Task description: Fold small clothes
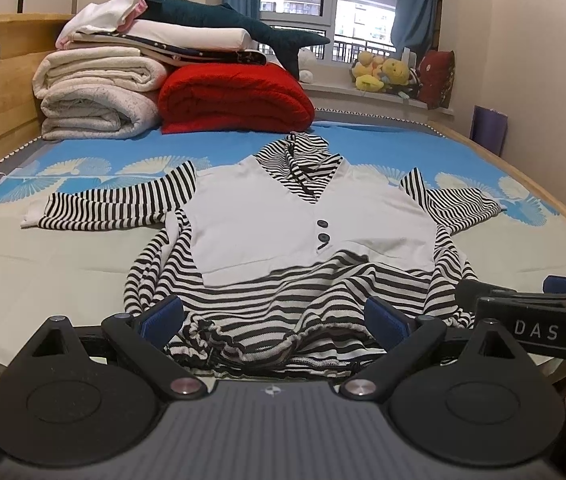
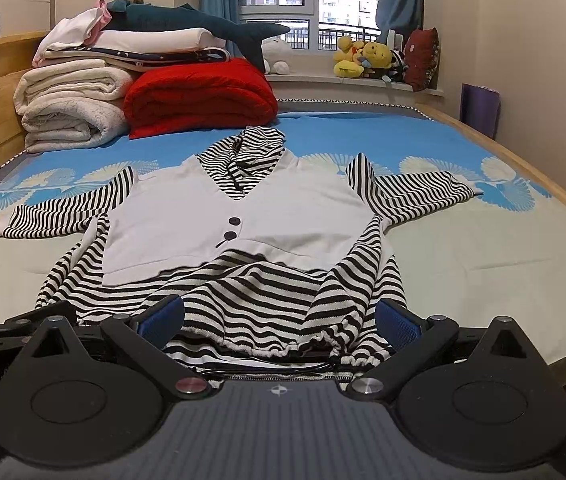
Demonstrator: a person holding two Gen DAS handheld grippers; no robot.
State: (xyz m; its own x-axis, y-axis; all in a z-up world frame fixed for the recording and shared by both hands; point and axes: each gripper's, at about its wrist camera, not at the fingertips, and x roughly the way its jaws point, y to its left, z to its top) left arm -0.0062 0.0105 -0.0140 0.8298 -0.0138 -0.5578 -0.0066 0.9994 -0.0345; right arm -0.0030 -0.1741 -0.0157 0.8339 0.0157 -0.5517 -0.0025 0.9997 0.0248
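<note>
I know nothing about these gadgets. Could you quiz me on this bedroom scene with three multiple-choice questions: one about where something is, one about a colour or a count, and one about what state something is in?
1. Where does the red blanket lie?
A. on the windowsill
B. at the far end of the bed, beside the stack of white bedding
C. on the floor

2. How many dark buttons show on the white front of the striped top?
A. two
B. four
C. none

3. How do the fingers of the left gripper stand?
A. shut on a sleeve
B. spread apart, with the top's gathered hem between them
C. shut on nothing

Answers: 1 B, it lies on the blue sheet next to the white rolls. 2 A, two sit one above the other. 3 B, both blue pads stand wide apart.
</note>
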